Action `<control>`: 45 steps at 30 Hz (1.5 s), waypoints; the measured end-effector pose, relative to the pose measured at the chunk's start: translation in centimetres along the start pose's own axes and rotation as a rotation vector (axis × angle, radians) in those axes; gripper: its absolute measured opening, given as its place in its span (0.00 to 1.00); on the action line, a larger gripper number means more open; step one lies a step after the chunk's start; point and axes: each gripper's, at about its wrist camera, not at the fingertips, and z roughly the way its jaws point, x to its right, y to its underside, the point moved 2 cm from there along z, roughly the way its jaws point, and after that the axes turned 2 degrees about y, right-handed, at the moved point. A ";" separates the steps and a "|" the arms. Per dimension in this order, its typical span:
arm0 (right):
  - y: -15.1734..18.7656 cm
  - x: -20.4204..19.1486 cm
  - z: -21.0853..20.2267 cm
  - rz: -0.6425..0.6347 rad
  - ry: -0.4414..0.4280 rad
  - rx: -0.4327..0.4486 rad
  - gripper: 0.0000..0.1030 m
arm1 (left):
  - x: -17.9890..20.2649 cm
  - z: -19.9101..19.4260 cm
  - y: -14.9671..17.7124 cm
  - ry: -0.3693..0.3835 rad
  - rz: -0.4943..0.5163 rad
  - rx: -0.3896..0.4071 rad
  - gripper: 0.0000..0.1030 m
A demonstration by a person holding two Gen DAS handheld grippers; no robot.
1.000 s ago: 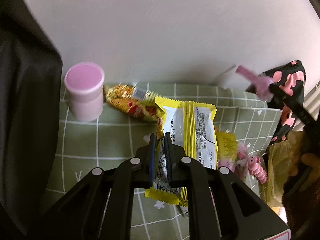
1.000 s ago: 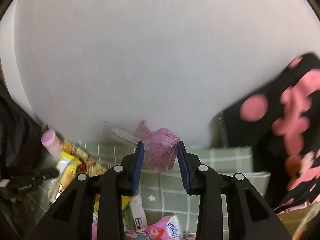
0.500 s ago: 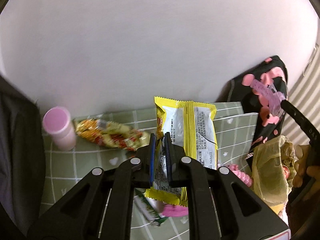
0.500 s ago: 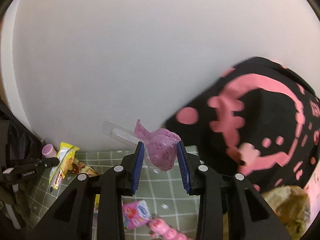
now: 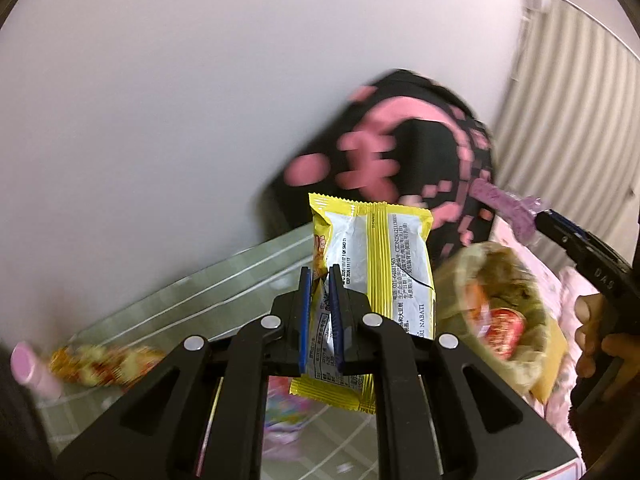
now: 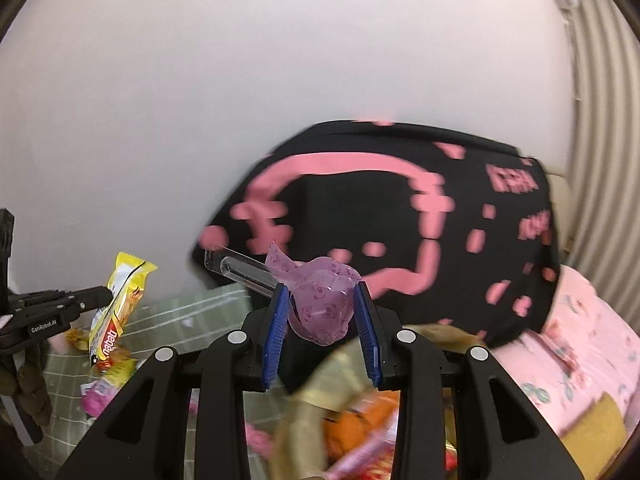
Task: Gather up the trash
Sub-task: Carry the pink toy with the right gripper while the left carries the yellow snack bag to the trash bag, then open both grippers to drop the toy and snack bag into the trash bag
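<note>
Left tool (image 5: 320, 276): clamped on yellow wrapper (image 5: 374, 264). Right tool (image 6: 320, 312): gripping pink plastic scrap (image 6: 320, 304). Both near trash bag (image 5: 500, 312), part-filled; more wrappers (image 5: 100, 364) left on checked cloth (image 5: 192, 308).

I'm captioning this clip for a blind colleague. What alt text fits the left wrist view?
The left gripper pinches a yellow snack wrapper above a green checked cloth. To its right is an open trash bag already holding wrappers, and the right gripper holds a pink plastic piece above it.
</note>
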 end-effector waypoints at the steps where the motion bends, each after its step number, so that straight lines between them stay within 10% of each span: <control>1: 0.1 0.7 -0.3 0.008 0.015 0.002 0.31 | 1.1 0.4 -0.3 0.020 0.021 0.001 0.08; 11: 1.1 8.5 -4.4 0.068 0.192 0.022 0.31 | 12.0 6.1 -1.3 0.246 0.149 -0.072 0.08; 24: 3.2 14.5 -6.1 0.110 0.288 -0.008 0.31 | 20.8 12.3 1.8 0.341 0.246 -0.206 0.11; 28: 3.4 15.1 -5.7 0.117 0.275 -0.011 0.31 | 20.6 12.6 1.8 0.360 0.200 -0.218 0.34; 45: 5.4 9.3 0.1 0.084 0.076 -0.117 0.31 | 8.3 6.7 2.9 0.088 0.031 -0.139 0.36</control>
